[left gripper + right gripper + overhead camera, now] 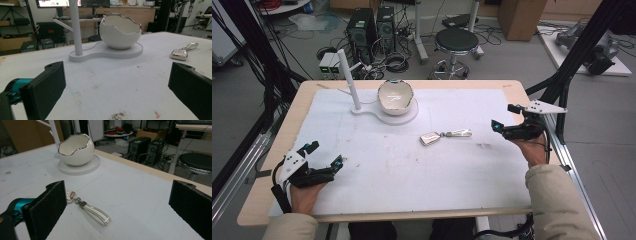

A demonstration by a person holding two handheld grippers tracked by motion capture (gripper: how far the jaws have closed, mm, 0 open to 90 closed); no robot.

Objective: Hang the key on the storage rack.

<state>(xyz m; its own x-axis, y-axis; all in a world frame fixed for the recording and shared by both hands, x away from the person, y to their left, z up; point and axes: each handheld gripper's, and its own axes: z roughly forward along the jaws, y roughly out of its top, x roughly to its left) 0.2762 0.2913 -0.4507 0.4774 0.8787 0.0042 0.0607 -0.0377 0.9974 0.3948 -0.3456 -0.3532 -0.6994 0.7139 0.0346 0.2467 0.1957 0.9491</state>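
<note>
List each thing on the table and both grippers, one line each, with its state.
Left gripper: open, holds nothing, near the table's left front.
Right gripper: open, holds nothing, right of the key fob.
Key fob: lies flat, strap stretched out, untouched.
Egg-shaped bowl: upright on the white stand, looks empty.
White stand: upright, nothing hung on it.

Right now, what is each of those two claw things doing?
Left gripper: jaws open, holding nothing.
Right gripper: jaws open, holding nothing.
</note>
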